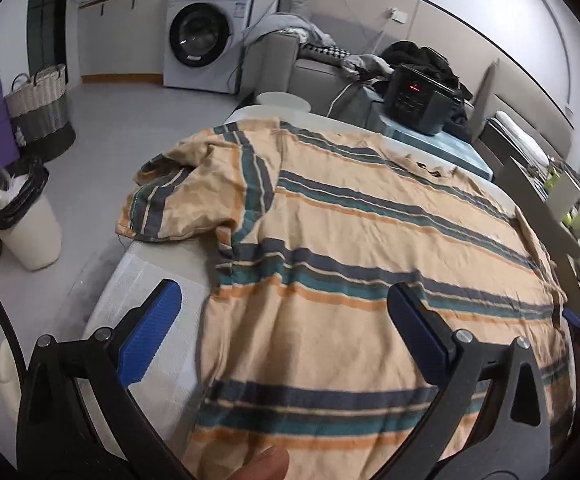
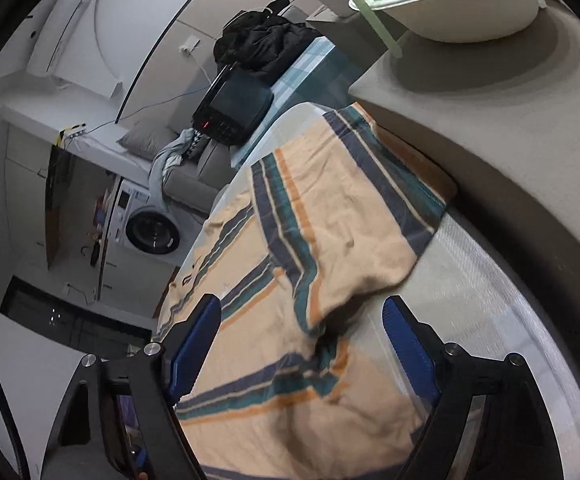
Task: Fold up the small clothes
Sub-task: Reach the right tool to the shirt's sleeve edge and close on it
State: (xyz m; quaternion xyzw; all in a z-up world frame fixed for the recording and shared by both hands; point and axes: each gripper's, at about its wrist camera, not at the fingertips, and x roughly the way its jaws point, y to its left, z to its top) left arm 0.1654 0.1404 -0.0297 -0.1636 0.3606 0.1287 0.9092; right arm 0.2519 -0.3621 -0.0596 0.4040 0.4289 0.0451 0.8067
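Nearest in the left wrist view, the left gripper (image 1: 286, 316) has its blue fingers (image 1: 150, 332) spread wide, one over the bare white surface (image 1: 150, 280) and one over cloth, gripping nothing. The right gripper (image 2: 301, 336) also has its fingers apart, straddling the right sleeve without pinching it.

The striped shirt (image 1: 369, 240) lies spread flat across the surface, hem near, collar far, and covers most of it. It looks like thin, soft cotton: light, limp and creased, so it should sag and drag when lifted, not hold a line. The left sleeve (image 1: 178, 204) is bunched and hangs partly past the surface edge; the right sleeve (image 2: 349, 232) is turned in over the body. Good holds are probably the hem corners or the shoulder seams, where doubled cloth gives the fingers something to bite.

Beyond the collar sits a black appliance (image 1: 417, 100) close to the shirt's far edge, which could crowd a far fold. A washing machine (image 1: 206, 36) and a white bin (image 1: 30, 232) stand well apart.
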